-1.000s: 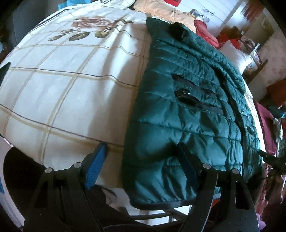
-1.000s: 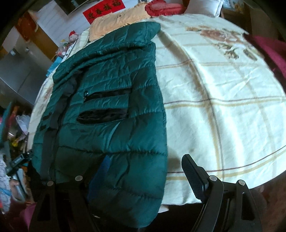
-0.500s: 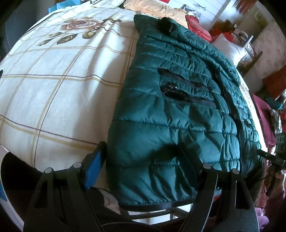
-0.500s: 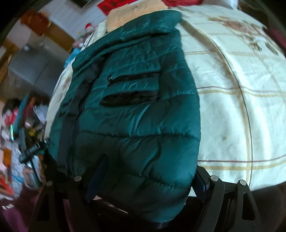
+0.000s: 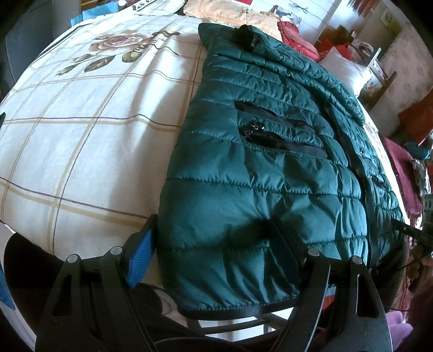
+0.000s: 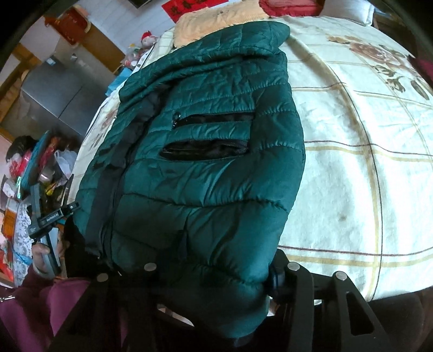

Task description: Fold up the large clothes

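Observation:
A dark green quilted jacket (image 5: 270,151) lies front up on a bed, hem toward me, with black zip pockets. It also shows in the right wrist view (image 6: 211,151). My left gripper (image 5: 213,241) is open, its fingers straddling the jacket's left hem corner; the blue-padded finger (image 5: 140,249) sits on the bedsheet beside the jacket, the other presses on top of it. My right gripper (image 6: 216,273) has closed in on the right hem corner, and the jacket bulges over and hides both fingertips.
The bed carries a cream checked sheet with rose prints (image 5: 89,121), also in the right wrist view (image 6: 365,151). Pillows and a peach blanket (image 5: 235,16) lie at the far end. Clutter and a cabinet (image 6: 48,97) stand beside the bed. The left gripper's body (image 6: 46,214) shows at left.
Both grippers moved in onto the jacket's hem corners. The right gripper's fingers closed in from wide open around the right corner. The left gripper slid right until its fingers straddle the left corner.

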The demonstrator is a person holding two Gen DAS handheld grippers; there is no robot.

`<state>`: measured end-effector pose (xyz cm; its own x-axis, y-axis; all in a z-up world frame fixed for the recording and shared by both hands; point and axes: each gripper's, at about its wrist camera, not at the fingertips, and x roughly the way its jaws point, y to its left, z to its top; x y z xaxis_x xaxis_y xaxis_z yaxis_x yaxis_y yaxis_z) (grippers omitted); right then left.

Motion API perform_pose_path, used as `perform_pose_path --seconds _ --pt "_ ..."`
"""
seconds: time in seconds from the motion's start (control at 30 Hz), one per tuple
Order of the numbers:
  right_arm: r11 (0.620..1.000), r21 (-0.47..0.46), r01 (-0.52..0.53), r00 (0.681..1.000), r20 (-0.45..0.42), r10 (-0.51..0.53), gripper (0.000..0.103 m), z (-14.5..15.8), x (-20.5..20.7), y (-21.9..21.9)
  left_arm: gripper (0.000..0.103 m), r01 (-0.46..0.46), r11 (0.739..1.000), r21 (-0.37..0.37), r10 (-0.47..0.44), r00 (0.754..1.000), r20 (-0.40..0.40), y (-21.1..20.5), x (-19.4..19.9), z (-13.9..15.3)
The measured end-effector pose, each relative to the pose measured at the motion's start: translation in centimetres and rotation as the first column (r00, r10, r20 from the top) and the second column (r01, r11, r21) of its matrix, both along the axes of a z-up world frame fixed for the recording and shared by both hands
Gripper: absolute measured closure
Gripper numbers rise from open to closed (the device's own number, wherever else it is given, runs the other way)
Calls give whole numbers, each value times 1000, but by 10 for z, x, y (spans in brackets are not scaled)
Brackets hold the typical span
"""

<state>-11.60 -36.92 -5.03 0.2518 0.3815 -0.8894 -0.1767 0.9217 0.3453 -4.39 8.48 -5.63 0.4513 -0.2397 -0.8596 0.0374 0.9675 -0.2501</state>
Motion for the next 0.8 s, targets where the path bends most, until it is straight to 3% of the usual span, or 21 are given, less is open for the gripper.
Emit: perform_pose_path --seconds 0.1,0.2,0.3,0.37,0.4,0.47,0.5,0.57,0.63,0.8 --pt "1000 16 0 1000 5 0 52 -3 2 1 23 5 1000 4 -5 1000 4 -1 -1 0" --pt "995 98 35 999 11 -36 34 -7 3 0 21 12 1000 5 -12 1000 10 -3 -1 0" --pt "998 56 10 999 33 -12 35 -6 2 8 20 24 1000 14 -24 1000 10 -4 -2 -1" --pt "1000 30 -5 999 35 4 46 -5 1 12 21 40 999 21 -40 999 5 -6 -1 0" --pt "1000 14 -16 999 40 15 54 -4 1 14 25 42 999 22 -42 999 9 -6 -2 0" --pt "1000 2 -25 998 51 25 67 -1 0 14 54 38 999 10 -38 999 24 -6 -4 2" --pt "1000 10 -20 998 62 19 72 2 0 13 57 39 999 7 -39 999 37 -6 -6 3" --pt "1000 21 -18 996 83 16 78 8 1 11 76 47 998 29 -49 997 60 -9 -7 8" --pt "999 30 -24 994 106 21 81 17 2 12 86 51 998 32 -54 994 94 -9 -7 20" --pt "993 113 -36 978 208 12 82 60 18 11 88 58 997 -56 -49 985 163 2 4 55"
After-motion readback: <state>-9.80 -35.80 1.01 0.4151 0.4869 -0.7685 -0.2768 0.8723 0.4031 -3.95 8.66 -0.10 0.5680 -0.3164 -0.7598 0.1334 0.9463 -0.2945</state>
